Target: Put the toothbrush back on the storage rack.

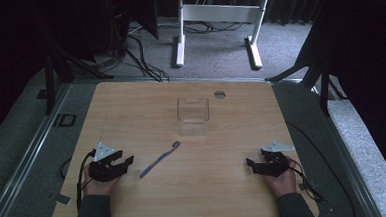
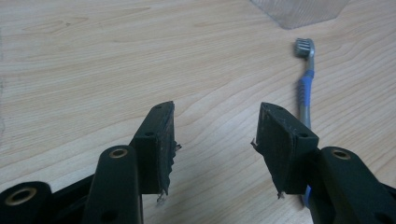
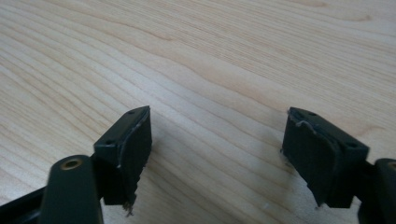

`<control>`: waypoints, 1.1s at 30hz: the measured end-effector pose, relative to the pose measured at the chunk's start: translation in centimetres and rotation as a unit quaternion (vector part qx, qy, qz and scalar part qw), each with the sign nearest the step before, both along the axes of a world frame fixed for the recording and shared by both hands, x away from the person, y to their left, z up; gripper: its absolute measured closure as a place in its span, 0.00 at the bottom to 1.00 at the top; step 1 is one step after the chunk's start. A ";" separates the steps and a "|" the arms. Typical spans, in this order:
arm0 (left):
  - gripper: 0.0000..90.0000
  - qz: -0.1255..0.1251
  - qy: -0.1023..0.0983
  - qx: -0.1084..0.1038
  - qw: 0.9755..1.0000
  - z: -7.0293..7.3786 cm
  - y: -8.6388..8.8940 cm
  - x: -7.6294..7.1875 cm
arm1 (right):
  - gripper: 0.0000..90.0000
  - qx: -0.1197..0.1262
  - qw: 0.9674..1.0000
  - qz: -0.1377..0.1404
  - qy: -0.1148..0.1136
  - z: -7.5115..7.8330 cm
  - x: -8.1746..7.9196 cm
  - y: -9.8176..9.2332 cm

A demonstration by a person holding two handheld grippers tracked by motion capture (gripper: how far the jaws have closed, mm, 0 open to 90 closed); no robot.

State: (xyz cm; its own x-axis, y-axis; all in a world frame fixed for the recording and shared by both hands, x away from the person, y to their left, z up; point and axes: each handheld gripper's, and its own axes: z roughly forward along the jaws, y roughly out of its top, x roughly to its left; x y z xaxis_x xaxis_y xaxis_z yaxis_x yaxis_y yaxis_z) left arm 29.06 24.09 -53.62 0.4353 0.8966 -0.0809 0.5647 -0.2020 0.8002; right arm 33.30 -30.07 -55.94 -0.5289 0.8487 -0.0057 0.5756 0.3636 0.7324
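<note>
My left gripper (image 1: pixel 126 161): jaws spread wide, nothing between them, just left of the toothbrush.
My right gripper (image 1: pixel 250 163): jaws spread wide, nothing between them, well to the right of the toothbrush.
Toothbrush (image 1: pixel 158 160): lying flat on the wooden table (image 1: pixel 131 106), bristle end toward the box.
Clear plastic box (image 1: pixel 193 116): near the toothbrush, past its bristle end.

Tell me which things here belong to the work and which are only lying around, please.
Belonging to the work:
- toothbrush, flat on the table, nearest the left claw
- clear container behind it
- right claw, open over bare wood

Only lying around:
- white desk frame on the floor
- cables beyond the table
</note>
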 end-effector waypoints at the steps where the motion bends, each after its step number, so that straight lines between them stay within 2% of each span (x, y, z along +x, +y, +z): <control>1: 0.53 0.001 0.001 -0.001 1.000 0.0 0.0 0.0 | 0.26 0.000 1.000 0.001 0.000 0.0 0.0 0.0; 7: 0.53 0.002 0.007 0.000 1.000 0.5 0.1 0.0 | 0.25 0.000 1.000 0.002 0.000 0.0 0.0 0.0; 10: 0.55 -0.007 0.009 0.020 1.000 1.1 -0.2 -0.2 | 0.25 0.000 1.000 0.002 0.000 0.0 0.0 0.0; 15: 0.59 -0.022 0.007 0.037 0.999 2.2 -0.4 -0.2 | 0.25 0.000 1.000 0.002 0.000 0.0 0.0 0.0; 19: 0.61 -0.031 0.006 0.038 0.999 3.0 -0.3 -0.1 | 0.25 0.000 1.000 0.002 0.001 0.0 0.0 0.0; 28: 0.62 -0.063 0.016 0.064 0.996 4.9 -0.4 0.8 | 0.25 0.000 1.000 0.002 0.001 0.0 -0.1 0.0; 29: 0.65 -0.071 0.017 0.071 0.995 5.3 -0.4 0.9 | 0.25 0.000 1.000 0.002 0.001 0.0 -0.1 0.0; 33: 0.67 -0.074 0.016 0.075 0.994 6.0 -0.4 1.1 | 0.25 0.000 1.000 0.003 0.001 0.0 -0.1 0.0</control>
State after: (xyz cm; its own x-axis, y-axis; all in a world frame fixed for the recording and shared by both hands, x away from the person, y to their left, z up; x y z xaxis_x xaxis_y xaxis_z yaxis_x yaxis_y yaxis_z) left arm 30.11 23.68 -47.58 0.5622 0.8263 0.0336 0.5449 -0.4007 0.7366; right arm 33.25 -30.10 -55.93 -0.5332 0.8460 -0.0042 0.5757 0.3665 0.7309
